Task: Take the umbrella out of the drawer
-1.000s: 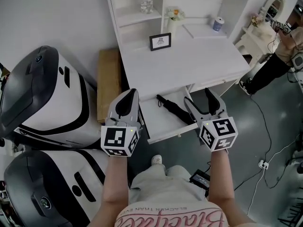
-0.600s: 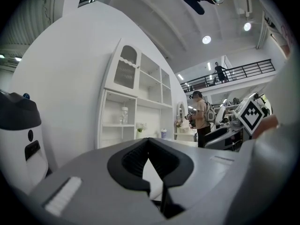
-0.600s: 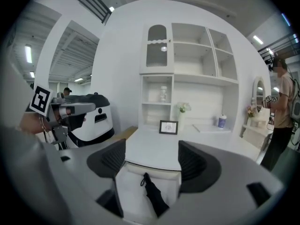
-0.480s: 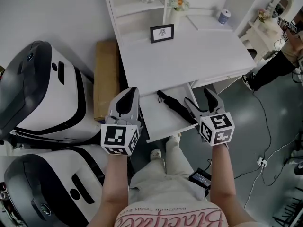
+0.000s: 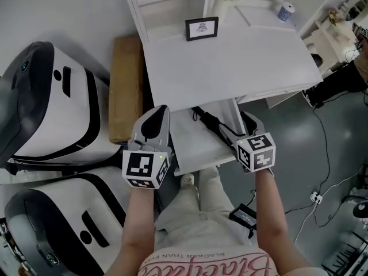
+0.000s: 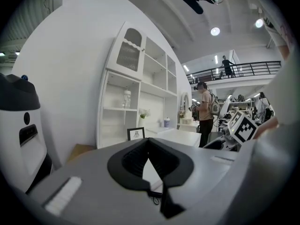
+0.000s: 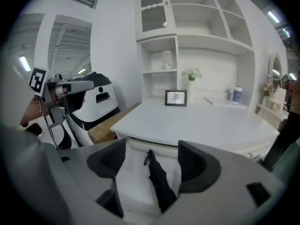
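A black folded umbrella (image 5: pixel 208 121) lies in the open white drawer (image 5: pixel 190 138) under the front edge of the white desk (image 5: pixel 230 56). My right gripper (image 5: pixel 237 127) is open and hangs over the drawer's right side, close above the umbrella's near end. In the right gripper view the umbrella (image 7: pixel 158 179) runs lengthwise between the two spread jaws of the right gripper (image 7: pixel 147 156), strap end pointing at the desk. My left gripper (image 5: pixel 155 115) is shut and empty, left of the drawer. In its own view the left gripper (image 6: pixel 149 142) points along the desk.
A framed picture (image 5: pixel 202 28), a flower vase and a small can stand on the desk under the shelves. A cardboard box (image 5: pixel 125 85) leans at the desk's left. Two large white-and-black machines (image 5: pixel 52 114) fill the left. Another person (image 5: pixel 345 76) and floor cables (image 5: pixel 328 154) are at the right.
The view has shifted closer to the desk. My right gripper has moved forward and left, over the drawer and onto the umbrella's near end. The left gripper has stayed about where it was.
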The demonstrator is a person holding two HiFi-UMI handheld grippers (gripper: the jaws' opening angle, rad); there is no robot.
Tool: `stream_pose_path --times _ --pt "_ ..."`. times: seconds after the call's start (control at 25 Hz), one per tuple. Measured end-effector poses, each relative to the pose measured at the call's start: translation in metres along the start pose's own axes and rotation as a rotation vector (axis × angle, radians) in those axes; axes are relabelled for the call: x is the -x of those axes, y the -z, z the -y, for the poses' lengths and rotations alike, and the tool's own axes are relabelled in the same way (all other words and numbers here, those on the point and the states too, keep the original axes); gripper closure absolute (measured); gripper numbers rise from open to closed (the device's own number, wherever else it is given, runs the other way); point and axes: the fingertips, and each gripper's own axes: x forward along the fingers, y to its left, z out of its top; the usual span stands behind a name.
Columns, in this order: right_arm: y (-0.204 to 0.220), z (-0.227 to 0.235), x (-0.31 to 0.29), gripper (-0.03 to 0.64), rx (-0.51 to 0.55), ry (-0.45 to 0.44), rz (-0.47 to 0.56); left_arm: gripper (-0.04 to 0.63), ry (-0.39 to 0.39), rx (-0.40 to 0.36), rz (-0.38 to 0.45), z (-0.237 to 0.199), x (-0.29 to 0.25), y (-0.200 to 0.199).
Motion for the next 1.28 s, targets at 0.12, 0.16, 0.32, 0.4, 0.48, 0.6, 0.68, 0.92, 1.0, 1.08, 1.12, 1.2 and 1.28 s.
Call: stream_pose_path --times 0.12,0.16,0.32,0.4,0.48,0.6,0.68,0.92,1.0,1.08,1.12,1.2,1.28 --pt "0.021 0.004 -0.021 0.298 -0.001 -0.035 -0.075 0.588 -0.010 0.006 -0.021 -0.002 -0.009 0.008" --pt "0.028 0.005 -0.027 0.298 -0.001 -0.049 -0.100 0.588 -0.013 0.007 -0.029 -0.003 -0.012 0.010" --pt "0.056 0.009 -0.054 0.298 0.007 -0.102 -0.197 0.587 -0.034 0.017 -0.056 -0.009 -0.025 0.022" --pt "0.071 0.010 -0.066 0.298 0.027 -0.125 -0.249 0.588 -0.045 0.024 -0.065 -0.011 -0.032 0.026" --pt "0.088 0.010 -0.077 0.298 0.037 -0.149 -0.301 0.588 -0.052 0.028 -0.076 -0.013 -0.037 0.032" --pt "0.111 0.009 -0.093 0.298 0.041 -0.188 -0.375 0.588 -0.059 0.028 -0.094 -0.014 -0.044 0.038" --pt "0.123 0.009 -0.104 0.298 0.053 -0.209 -0.421 0.588 -0.066 0.028 -0.104 -0.015 -0.047 0.041" --pt "0.162 0.011 -0.131 0.298 0.081 -0.248 -0.549 0.587 -0.077 0.027 -0.120 -0.017 -0.059 0.048" --pt "0.175 0.012 -0.138 0.298 0.089 -0.254 -0.585 0.588 -0.079 0.022 -0.125 -0.017 -0.062 0.050" --pt "0.187 0.014 -0.146 0.298 0.092 -0.247 -0.621 0.588 -0.080 0.018 -0.129 -0.017 -0.063 0.052" --pt "0.192 0.015 -0.150 0.298 0.094 -0.241 -0.638 0.587 -0.080 0.018 -0.131 -0.017 -0.064 0.054" --pt "0.204 0.016 -0.156 0.298 0.108 -0.238 -0.673 0.588 -0.081 0.028 -0.134 -0.016 -0.064 0.058" --pt "0.215 0.016 -0.162 0.298 0.131 -0.242 -0.700 0.587 -0.087 0.042 -0.139 -0.017 -0.063 0.063"
